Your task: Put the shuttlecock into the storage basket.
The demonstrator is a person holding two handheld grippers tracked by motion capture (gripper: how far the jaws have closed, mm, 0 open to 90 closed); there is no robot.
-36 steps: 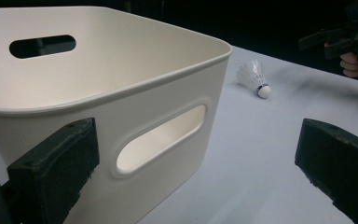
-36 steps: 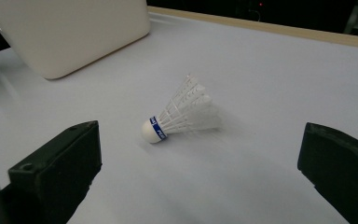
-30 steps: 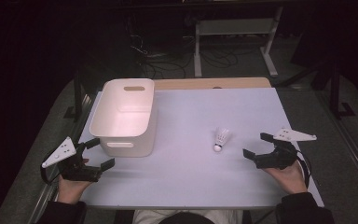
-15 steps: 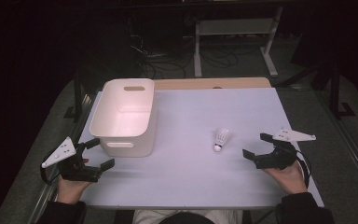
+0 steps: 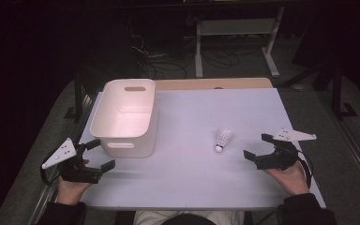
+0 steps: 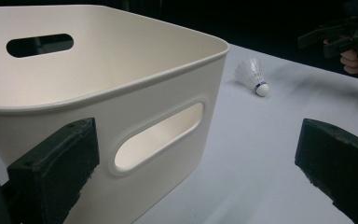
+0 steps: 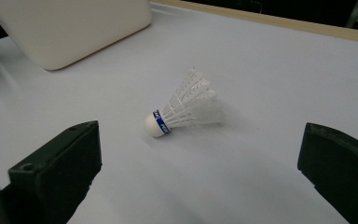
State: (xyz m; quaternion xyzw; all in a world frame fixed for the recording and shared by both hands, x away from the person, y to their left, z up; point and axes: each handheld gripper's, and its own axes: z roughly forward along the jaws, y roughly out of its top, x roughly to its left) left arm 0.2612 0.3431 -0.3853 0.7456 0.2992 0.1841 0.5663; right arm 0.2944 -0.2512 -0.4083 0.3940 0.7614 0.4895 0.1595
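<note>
Nearest to me, my left gripper (image 5: 97, 154) sat low at the near left corner of the pale grey rectangular table top (image 5: 187, 178), its two black jaws spread wide with nothing between them. My right gripper (image 5: 258, 146) rested at the near right side, jaws equally wide apart and empty, pointing toward the middle of the table.

Just ahead of my right gripper lay the white feathered shuttlecock with a blue band round its cork (image 7: 182, 109), on its side on the bare surface, cork end toward me and skirt pointing away. It was near the jaws but not between them and touched nothing else.

Just beyond my left gripper stood the cream rectangular plastic bin with slotted handles (image 6: 135, 98), upright on the left half of the table, well apart from the shuttlecock. Its inside looked empty, though I could not see the whole floor.

Farther off, past the table's wooden far edge (image 5: 215, 83), the floor was dark.
</note>
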